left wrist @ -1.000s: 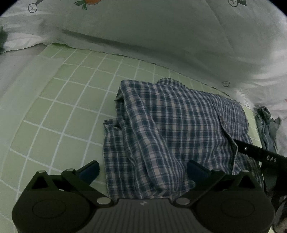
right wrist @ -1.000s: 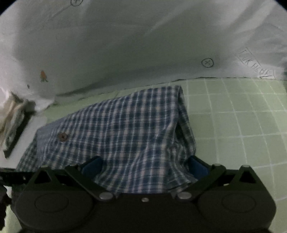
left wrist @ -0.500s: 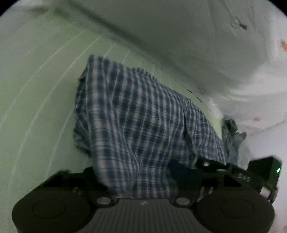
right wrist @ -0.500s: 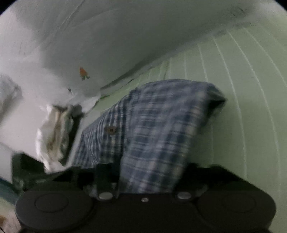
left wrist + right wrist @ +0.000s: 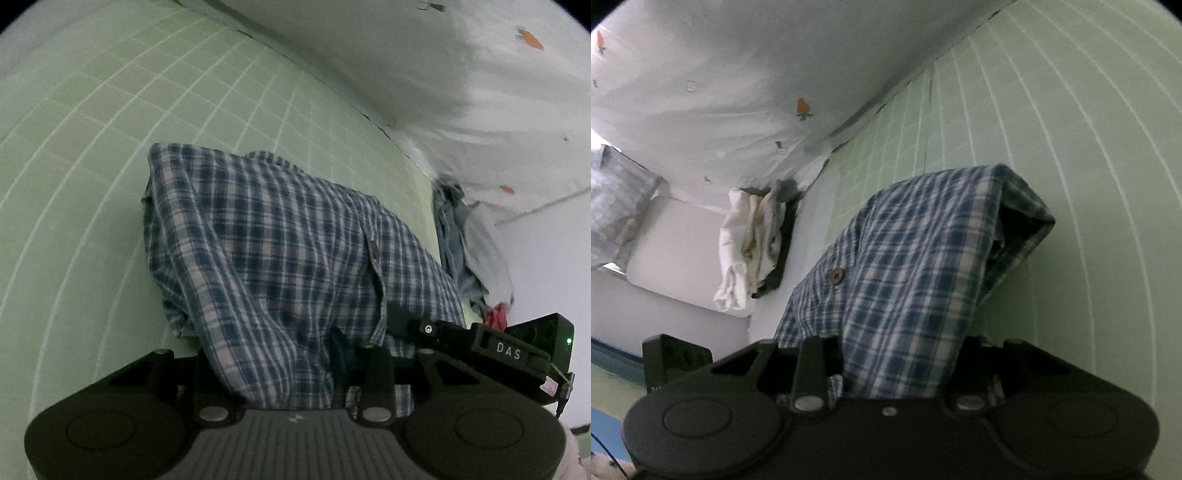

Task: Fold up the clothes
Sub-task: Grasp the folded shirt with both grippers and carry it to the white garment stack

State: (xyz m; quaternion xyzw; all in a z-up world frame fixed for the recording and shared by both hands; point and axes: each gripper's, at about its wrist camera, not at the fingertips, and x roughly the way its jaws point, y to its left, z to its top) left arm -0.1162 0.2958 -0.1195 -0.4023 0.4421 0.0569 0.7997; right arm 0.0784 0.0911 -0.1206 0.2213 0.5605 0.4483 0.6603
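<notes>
Plaid shirt button shows only in right view.

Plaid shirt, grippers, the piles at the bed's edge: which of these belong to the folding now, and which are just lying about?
In the job:
plaid shirt, lifted off the green grid sheet
left gripper, shut on its near edge
right gripper, shut on the same edge

Lying about:
grey-blue garment at the sheet's edge
white cloth pile
white carrot-print duvet

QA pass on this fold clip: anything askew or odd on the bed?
Nothing damaged or spilled. The plaid shirt hangs bunched and uneven between the two grippers, its far end still on the green sheet. Crumpled clothes sit off the sheet's edge, unfolded.
</notes>
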